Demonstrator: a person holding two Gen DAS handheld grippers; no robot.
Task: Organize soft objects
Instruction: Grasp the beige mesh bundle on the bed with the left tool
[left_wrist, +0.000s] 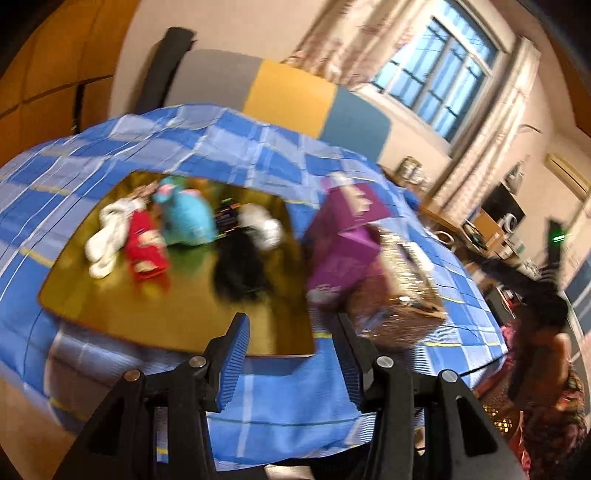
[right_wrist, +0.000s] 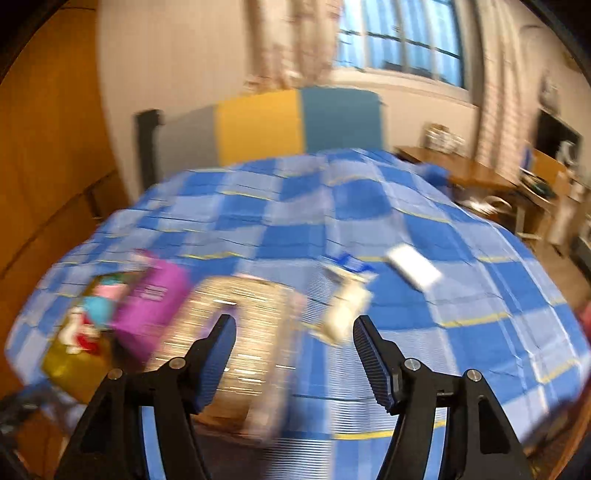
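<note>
Blue checked bed (left_wrist: 258, 155) holds toys on a board (left_wrist: 155, 317). Both grippers, left gripper (left_wrist: 291, 354) & right gripper (right_wrist: 293, 354), have jaws half open, empty. Blurry pics, so a grab could miss or bump the basket (right_wrist: 236, 332).

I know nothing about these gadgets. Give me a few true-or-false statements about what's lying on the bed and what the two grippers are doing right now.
1. The soft toys lie on a yellow-brown board. True.
2. The left gripper holds the red toy. False: its jaws are empty, and the red toy lies on the board.
3. A purple box stands next to a wicker basket. True.
4. The bedspread is plain green. False: the bedspread is blue checked.
5. The right gripper is open and empty. True.
</note>
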